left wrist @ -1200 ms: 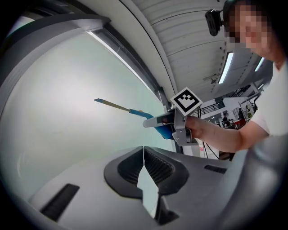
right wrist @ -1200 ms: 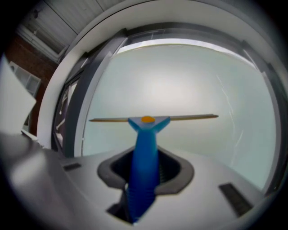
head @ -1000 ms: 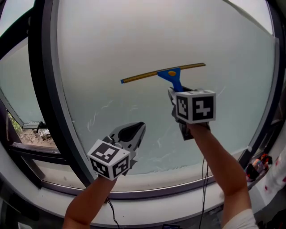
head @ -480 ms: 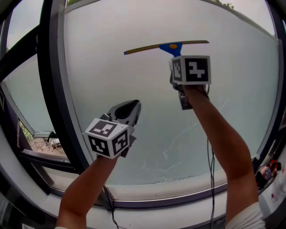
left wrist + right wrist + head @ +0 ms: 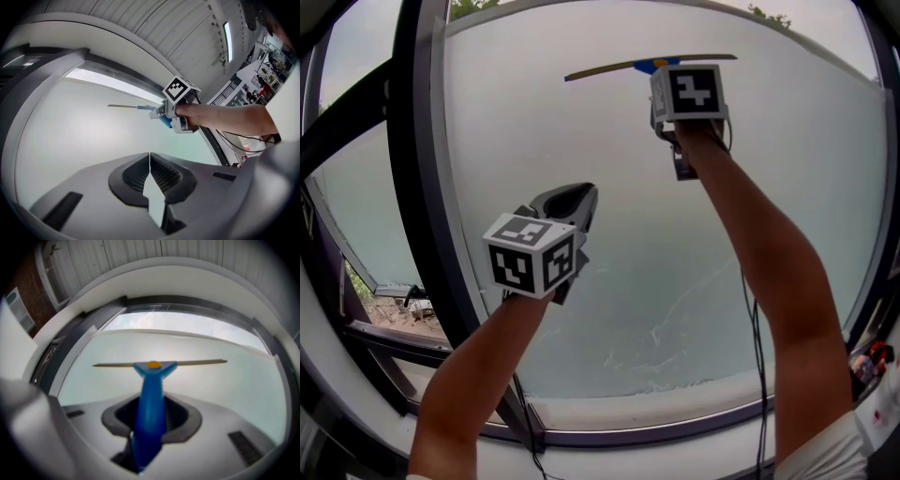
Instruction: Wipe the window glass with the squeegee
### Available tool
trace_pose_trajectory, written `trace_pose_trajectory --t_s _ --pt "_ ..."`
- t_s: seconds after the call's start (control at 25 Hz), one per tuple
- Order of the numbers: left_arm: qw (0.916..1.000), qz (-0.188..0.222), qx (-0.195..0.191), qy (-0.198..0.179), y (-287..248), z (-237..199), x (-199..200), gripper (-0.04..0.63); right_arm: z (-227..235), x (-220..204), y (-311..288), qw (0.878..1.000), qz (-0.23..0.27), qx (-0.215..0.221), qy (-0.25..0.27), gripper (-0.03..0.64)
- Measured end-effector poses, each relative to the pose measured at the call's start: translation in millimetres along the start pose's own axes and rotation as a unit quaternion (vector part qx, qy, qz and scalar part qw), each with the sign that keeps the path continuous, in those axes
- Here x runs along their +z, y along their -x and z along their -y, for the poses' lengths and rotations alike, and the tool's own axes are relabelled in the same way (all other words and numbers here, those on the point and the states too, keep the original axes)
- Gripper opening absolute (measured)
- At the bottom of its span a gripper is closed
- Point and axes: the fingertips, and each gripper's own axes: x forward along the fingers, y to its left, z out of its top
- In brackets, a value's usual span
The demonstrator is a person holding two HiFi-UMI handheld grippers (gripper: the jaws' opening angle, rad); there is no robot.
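— While the right gripper (image 5: 664, 105) is reaching that high, where does the squeegee (image 5: 649, 66) sit?
— Near the top edge of the window glass (image 5: 581, 150), its blade (image 5: 600, 71) lying level across the pane. It has a blue handle, an orange button where the handle widens into the head, and a thin yellowish strip.
— And the grip?
— Those jaws are clamped on the blue handle. The left gripper (image 5: 570, 204) hangs lower, toward the pane's left edge by the dark frame (image 5: 417, 187), with its jaws pressed together on nothing.
— Is the rubber meeting the glass?
— I can't tell. From overhead the marker cube (image 5: 694, 91) covers most of the handle, and the handle's lower end is lost between the jaws. Faint streaks (image 5: 675, 328) show near the bottom edge.
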Motion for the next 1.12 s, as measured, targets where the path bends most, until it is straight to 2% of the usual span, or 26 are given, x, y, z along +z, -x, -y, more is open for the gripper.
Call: trace_pose_trajectory --t_s 0.2,0.44,0.72,1.12 --pt "0.9999 0.012 -0.004 -0.001 -8.2 -10.5 22.6 0.028 1.3 48.1 -17.4 0.999 0.037 -0.007 -0.001 0.132" --pt "0.9997 0.015 -0.002 -0.019 -19.8 -18.5 35.5 0.028 5.6 78.5 -35.5 0.998 0.054 -0.024 -0.006 0.132" --pt "0.9995 0.017 -0.019 -0.020 -30.3 -9.8 31.7 0.028 9.2 82.6 -51.7 0.998 0.049 -0.013 -0.042 0.130" --pt "0.9991 0.014 -0.035 -0.020 -45.6 -0.1 26.6 0.028 10.0 84.7 -69.0 0.998 0.045 -0.008 -0.042 0.130"
